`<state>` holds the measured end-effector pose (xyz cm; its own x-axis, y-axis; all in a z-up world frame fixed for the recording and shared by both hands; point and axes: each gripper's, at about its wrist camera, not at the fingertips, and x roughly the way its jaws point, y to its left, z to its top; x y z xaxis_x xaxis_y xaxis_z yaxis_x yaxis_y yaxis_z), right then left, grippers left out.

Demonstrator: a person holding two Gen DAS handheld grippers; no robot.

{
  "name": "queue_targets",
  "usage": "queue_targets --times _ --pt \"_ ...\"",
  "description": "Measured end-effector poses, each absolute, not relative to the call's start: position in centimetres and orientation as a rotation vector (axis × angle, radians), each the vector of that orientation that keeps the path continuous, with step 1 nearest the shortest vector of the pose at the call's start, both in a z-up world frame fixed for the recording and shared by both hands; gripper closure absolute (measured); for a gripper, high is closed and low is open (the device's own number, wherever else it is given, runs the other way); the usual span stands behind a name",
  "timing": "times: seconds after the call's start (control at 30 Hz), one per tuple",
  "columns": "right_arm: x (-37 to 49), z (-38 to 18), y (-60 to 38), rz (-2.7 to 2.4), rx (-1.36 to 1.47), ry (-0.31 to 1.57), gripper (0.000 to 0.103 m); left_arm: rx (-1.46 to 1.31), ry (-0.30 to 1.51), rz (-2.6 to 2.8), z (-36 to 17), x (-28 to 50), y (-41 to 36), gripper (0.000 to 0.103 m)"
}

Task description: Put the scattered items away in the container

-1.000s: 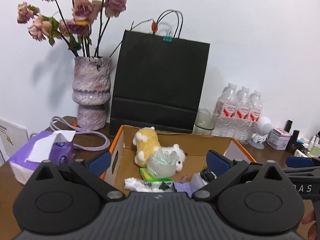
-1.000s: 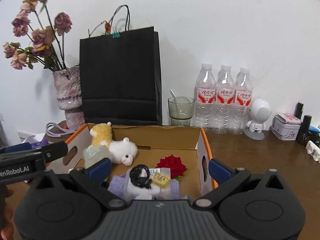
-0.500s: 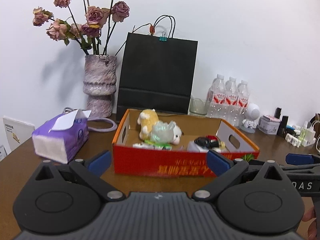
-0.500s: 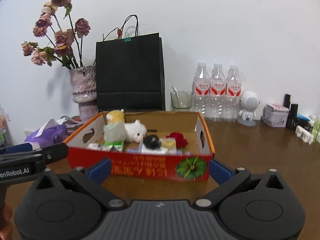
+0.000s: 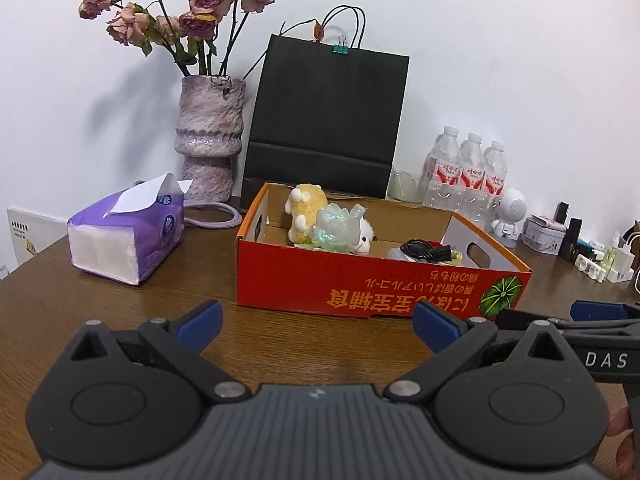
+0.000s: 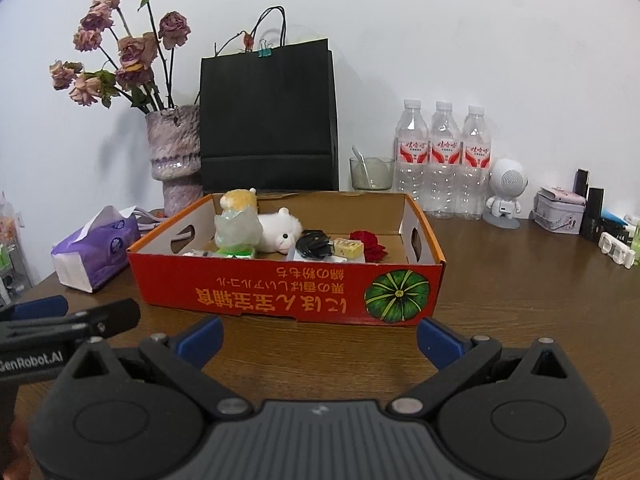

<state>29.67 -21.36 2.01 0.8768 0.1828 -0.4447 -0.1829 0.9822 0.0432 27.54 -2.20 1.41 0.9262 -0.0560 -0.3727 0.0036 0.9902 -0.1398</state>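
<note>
Both our left gripper [image 5: 316, 322] and right gripper [image 6: 320, 334] are spread apart, empty; cardboard box [image 6: 288, 292] looks light, we'd pinch its stiff wall.

Bright, sharp, fisheye-bowed edges
</note>
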Motion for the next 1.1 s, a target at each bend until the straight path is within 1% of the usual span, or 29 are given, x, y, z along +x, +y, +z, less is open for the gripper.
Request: queue_targets --times 1.1 --pt "30.06 1.57 -21.05 0.167 -0.006 0.468 0.000 -0.133 0.406 -0.054 1.19 27.40 -2.65 0.000"
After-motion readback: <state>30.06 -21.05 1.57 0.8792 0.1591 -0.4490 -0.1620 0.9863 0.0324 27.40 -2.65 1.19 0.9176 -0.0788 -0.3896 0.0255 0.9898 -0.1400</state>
